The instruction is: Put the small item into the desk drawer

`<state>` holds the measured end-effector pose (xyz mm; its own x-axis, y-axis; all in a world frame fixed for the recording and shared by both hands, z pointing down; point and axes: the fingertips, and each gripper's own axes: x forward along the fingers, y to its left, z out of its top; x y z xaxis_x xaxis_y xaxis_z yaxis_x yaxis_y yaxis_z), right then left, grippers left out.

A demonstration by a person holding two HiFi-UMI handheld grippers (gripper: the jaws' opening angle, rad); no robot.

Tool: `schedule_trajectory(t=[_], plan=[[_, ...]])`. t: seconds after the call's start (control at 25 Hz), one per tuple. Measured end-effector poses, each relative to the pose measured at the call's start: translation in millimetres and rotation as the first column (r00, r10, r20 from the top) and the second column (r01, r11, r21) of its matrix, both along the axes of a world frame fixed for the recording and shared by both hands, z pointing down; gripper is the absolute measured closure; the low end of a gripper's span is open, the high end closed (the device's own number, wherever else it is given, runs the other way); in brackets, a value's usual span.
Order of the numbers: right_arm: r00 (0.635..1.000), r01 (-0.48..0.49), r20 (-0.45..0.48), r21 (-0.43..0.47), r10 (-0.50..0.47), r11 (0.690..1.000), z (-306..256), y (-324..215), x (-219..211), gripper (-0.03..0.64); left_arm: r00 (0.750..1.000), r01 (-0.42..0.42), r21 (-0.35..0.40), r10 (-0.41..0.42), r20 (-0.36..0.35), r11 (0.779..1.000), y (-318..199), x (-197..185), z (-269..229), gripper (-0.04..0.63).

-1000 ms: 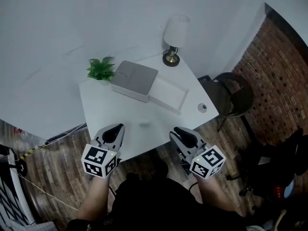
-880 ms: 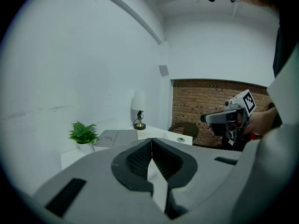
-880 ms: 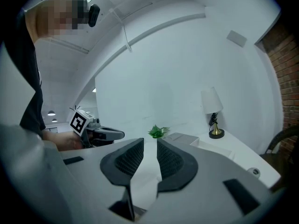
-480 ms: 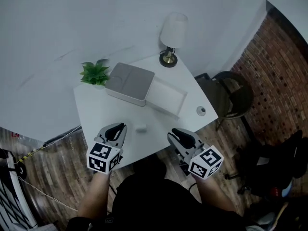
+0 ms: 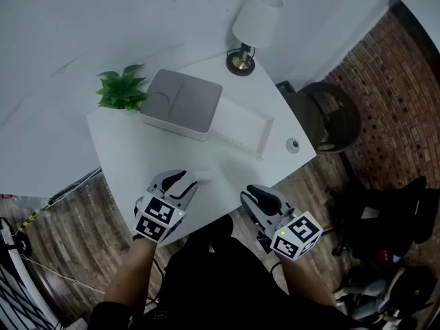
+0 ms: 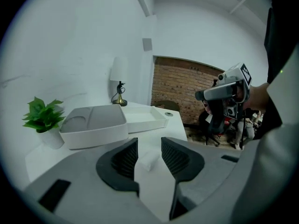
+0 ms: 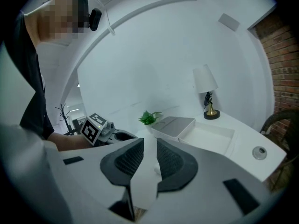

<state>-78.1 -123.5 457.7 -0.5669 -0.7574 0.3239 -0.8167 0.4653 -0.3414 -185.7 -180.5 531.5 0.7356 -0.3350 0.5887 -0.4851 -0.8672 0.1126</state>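
On the white surface (image 5: 130, 157), a grey-lidded box (image 5: 182, 102) is set with its drawer (image 5: 240, 126) pulled open. The left hand-held gripper (image 5: 184, 179) has just been opened, and the small white item (image 5: 204, 176) is seen lying ungripped on the surface at its jaw tips. The right hand-held gripper (image 5: 258, 194) is held with jaws slightly apart on nothing.

A small office or study is suggested. A white tabletop (image 5: 137, 157) is set into a corner of plain white walls (image 5: 103, 19). On it are carried a table lamp (image 5: 256, 20) at the far corner, a potted plant (image 5: 122, 91) near the left edge, and a grey-topped desk organiser (image 5: 182, 102) with its drawer (image 5: 242, 126) pulled open. A dark chair (image 5: 331, 126) is seen just past the right edge, with a red brick wall (image 5: 402, 95) beyond it. Wood-plank flooring (image 5: 79, 236) is seen below.
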Motion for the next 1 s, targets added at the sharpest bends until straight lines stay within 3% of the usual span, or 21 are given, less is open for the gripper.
schedule_trajectory(t=[0.24, 0.48, 1.0], plan=[[0.999, -0.050, -0.006, -0.052, 0.050, 0.997, 23.6, 0.6, 0.3, 0.532, 0.987, -0.135, -0.036, 0.137, 0.082, 0.990, -3.7, 7.8, 38.3, 0.396], [0.995, -0.101, -0.002, -0.019, 0.101, 0.995, 18.9, 5.0, 1.8, 0.532, 0.931, -0.322, -0.032, 0.323, 0.172, 0.946, 15.1, 25.1, 68.3, 0.365], [0.985, -0.169, 0.027, -0.042, 0.170, 0.985, 28.3, 11.1, 18.2, 0.532, 0.847, -0.428, -0.087, 0.432, 0.309, 0.900, 6.6, 45.5, 120.0, 0.347]])
